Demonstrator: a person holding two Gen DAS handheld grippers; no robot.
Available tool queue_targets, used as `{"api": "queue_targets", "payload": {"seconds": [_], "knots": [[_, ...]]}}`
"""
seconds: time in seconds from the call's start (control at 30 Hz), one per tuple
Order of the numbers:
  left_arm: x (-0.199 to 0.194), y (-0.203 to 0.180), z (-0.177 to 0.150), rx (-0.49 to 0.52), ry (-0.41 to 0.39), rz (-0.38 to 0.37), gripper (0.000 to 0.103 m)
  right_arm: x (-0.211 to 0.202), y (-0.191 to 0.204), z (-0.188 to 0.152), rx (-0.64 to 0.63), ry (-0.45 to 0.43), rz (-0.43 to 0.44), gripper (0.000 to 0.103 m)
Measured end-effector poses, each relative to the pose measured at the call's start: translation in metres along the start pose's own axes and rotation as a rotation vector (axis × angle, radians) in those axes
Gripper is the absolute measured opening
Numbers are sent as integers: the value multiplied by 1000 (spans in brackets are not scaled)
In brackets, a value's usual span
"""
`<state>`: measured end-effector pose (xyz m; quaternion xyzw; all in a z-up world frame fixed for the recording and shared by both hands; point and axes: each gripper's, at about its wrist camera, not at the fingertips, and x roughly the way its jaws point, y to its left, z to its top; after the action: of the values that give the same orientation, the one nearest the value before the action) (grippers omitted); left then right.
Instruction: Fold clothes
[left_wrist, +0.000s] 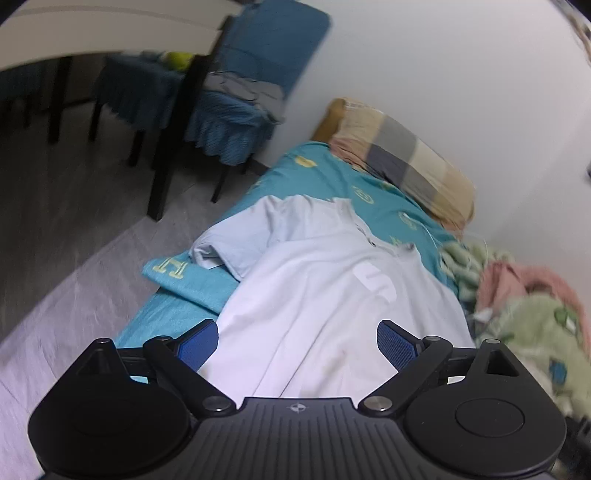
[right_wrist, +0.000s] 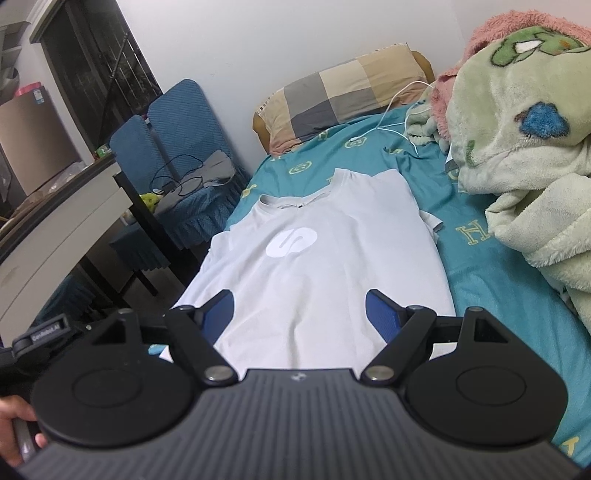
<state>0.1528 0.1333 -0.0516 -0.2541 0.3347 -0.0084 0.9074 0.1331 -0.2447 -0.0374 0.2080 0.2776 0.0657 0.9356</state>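
A white T-shirt (right_wrist: 325, 258) with a white oval logo lies face up on the teal bed sheet (right_wrist: 498, 295), collar toward the pillow. It also shows in the left wrist view (left_wrist: 314, 288), with its left sleeve bunched near the bed's edge. My left gripper (left_wrist: 297, 339) is open, above the shirt's lower part, holding nothing. My right gripper (right_wrist: 300, 314) is open, above the shirt's hem, holding nothing.
A checked pillow (right_wrist: 332, 96) lies at the bed's head. A green and pink fleece blanket (right_wrist: 517, 147) is heaped on the right. A white cable (right_wrist: 391, 110) lies on the sheet. Blue-covered chairs (right_wrist: 177, 122) and a table (right_wrist: 74, 206) stand left of the bed.
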Motion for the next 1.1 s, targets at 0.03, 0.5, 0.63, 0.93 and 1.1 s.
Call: {"api": "queue_targets", "payload": {"seconds": [0.03, 0.5, 0.63, 0.93, 1.1], "knots": [[2, 4, 2, -35, -4, 5, 95, 1, 0, 0, 0, 3, -5, 80], [130, 90, 52, -515, -33, 55, 74, 50, -14, 5, 70, 65, 7, 80], [169, 103, 52, -543, 4, 27, 66, 73, -23, 6, 95, 89, -3, 80], [214, 98, 72, -446, 5, 56, 28, 94, -34, 3, 138, 118, -6, 80], [214, 78, 98, -279, -37, 137, 7, 97, -38, 2, 151, 123, -8, 80]]}}
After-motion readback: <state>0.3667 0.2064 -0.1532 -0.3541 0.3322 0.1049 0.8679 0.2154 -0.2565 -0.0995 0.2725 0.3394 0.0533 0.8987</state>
